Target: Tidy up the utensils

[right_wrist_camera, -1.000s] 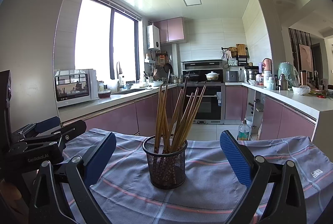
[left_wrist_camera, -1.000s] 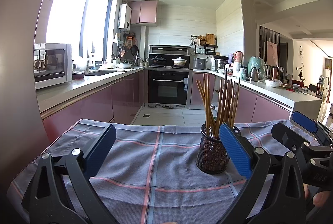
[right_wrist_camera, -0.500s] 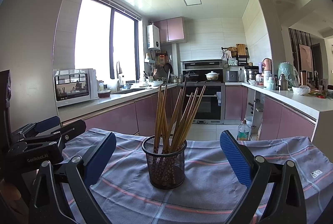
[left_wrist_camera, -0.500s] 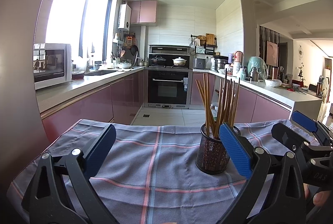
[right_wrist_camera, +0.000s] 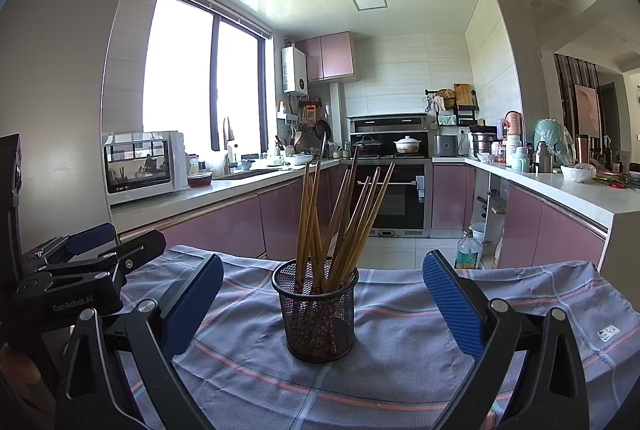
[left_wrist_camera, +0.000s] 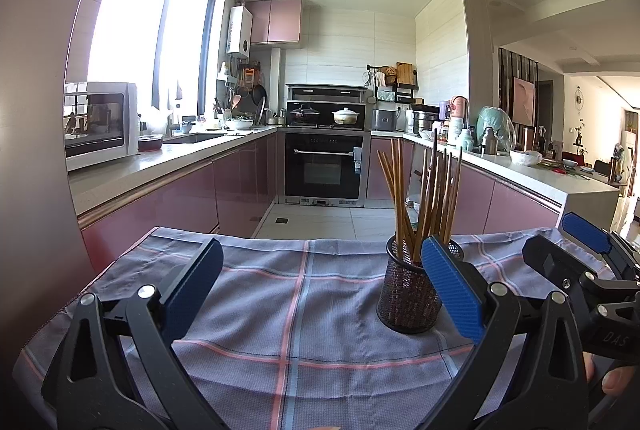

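Chopsticks [right_wrist_camera: 340, 222] stand in a mesh cup [right_wrist_camera: 318, 314] on the cloth [left_wrist_camera: 280, 310]. Both the left gripper [left_wrist_camera: 320, 290] and the right gripper [right_wrist_camera: 320, 302] have jaws wide apart, empty.

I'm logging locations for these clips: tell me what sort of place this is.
A home kitchen: a built-in black oven under a stove with a white lidded pot, pink cabinets under a pale countertop, and a white microwave by the window.
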{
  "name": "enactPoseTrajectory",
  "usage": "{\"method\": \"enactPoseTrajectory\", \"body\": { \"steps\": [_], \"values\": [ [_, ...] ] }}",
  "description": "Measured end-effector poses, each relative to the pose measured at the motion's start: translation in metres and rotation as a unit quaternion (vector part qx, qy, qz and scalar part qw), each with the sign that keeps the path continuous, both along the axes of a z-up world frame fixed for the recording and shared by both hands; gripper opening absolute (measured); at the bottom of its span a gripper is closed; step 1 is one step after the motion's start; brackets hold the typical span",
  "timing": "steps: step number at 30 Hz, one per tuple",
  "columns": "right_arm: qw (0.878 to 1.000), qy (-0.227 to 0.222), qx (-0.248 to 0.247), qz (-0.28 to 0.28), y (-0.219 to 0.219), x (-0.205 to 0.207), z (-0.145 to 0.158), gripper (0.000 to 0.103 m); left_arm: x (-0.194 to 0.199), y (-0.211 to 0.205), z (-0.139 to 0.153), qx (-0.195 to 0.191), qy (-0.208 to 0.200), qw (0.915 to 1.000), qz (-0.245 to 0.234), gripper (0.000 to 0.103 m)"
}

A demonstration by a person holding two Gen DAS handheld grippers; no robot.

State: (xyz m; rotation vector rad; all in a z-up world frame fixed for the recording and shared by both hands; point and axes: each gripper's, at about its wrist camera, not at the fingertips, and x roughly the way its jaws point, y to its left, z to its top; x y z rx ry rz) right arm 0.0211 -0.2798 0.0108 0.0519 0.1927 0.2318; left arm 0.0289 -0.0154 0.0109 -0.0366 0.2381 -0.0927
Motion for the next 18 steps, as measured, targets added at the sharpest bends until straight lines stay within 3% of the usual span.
{"method": "enactPoseTrajectory", "body": {
  "steps": [18],
  "values": [
    [1.000, -0.001, 0.001, -0.001, -0.0008, -0.0007, -0.0012, 0.097, 0.0005, -0.0001, -0.0002, 0.000, 0.000, 1.0000, 0.000, 0.098]
  ]
}}
